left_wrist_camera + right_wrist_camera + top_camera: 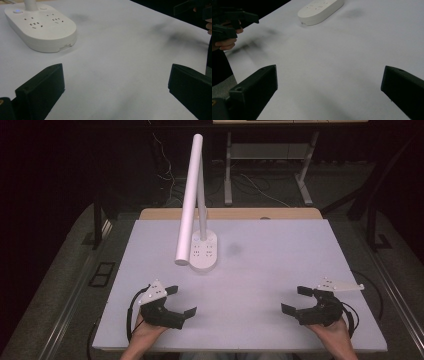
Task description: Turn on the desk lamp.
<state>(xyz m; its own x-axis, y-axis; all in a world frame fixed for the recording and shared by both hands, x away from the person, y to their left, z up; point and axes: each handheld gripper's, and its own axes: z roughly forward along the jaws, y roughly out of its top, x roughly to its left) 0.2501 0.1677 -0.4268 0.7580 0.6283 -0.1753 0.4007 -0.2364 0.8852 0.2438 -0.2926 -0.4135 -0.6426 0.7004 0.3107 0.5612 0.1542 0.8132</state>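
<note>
A white desk lamp point(191, 195) stands on an oval base with power sockets point(205, 251) at the back middle of the white table point(260, 270). The same base point(40, 27) sits to the upper left in the left gripper view, and the base point(320, 11) lies at the top in the right gripper view. My left gripper point(181, 301) rests open near the front left edge, nothing between its jaws. Held by the person's hand, my right gripper point(295, 300) is open near the front right, also empty. The left gripper point(232, 22) appears far off in the right gripper view.
The lamp's long white head point(189, 205) leans forward over the table's back left part. Behind the table stand a desk frame's legs point(227, 170) and loose cables point(255, 182) on the floor. Dark floor surrounds the table on both sides.
</note>
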